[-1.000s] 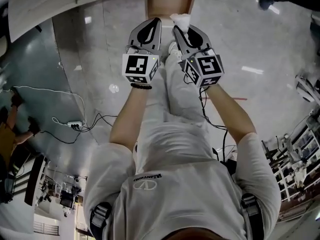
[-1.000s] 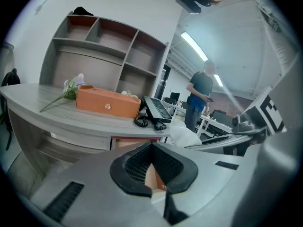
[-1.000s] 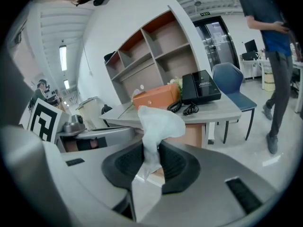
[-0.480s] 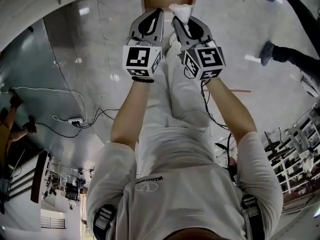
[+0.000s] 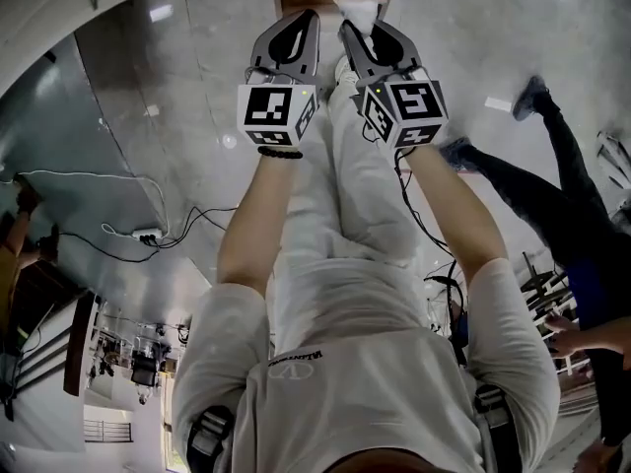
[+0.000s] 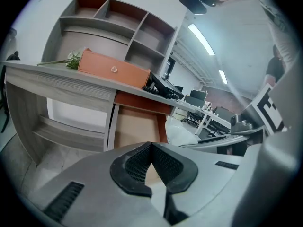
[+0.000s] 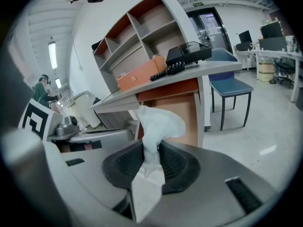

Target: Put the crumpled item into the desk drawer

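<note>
Crumpled item (image 7: 160,122) pinched securely by right gripper (image 7: 150,150); left gripper (image 6: 151,148) jaws pressed together, empty; advise clearing drawer (image 6: 137,129) front before release.

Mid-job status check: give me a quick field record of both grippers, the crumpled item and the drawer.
right gripper: shut on the crumpled white tissue, which sticks up past the jaws
left gripper: jaws together, nothing between them
drawer: under the desk top, looks pulled open, ahead of both grippers
tissue in drawer: not yet
on desk: orange box
</note>
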Demonstrator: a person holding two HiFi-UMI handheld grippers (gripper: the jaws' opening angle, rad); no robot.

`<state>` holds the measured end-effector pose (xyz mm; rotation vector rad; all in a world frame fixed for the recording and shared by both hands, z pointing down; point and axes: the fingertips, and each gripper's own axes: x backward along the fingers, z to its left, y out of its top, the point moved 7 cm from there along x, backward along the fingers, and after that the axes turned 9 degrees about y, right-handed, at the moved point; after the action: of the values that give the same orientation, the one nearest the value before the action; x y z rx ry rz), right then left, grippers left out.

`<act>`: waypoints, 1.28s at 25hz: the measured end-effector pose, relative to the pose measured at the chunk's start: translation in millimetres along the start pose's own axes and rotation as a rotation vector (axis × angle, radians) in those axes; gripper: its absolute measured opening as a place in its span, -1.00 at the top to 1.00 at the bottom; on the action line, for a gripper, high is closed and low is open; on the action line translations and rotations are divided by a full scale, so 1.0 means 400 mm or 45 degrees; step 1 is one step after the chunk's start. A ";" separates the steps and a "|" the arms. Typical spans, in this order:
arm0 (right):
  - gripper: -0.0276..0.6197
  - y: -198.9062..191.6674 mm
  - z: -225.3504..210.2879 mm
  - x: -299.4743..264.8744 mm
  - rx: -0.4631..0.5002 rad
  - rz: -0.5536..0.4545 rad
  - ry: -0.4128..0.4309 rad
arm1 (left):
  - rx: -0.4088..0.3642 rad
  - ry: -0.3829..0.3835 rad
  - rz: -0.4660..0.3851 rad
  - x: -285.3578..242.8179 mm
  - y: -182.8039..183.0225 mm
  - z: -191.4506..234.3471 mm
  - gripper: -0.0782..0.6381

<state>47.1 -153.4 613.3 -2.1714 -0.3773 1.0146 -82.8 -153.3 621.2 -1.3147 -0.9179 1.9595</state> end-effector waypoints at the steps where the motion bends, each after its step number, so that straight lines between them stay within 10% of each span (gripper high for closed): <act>1: 0.64 -0.004 -0.006 0.000 -0.002 0.002 -0.004 | 0.003 0.001 0.004 -0.005 -0.005 -0.003 0.78; 32: 0.64 -0.099 -0.070 -0.072 -0.060 0.043 -0.042 | -0.021 0.023 0.064 -0.077 -0.108 0.016 0.78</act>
<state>50.8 -153.2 669.5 -2.2123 -0.3847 1.0715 -74.4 -153.7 674.1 -1.3752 -0.9019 1.9786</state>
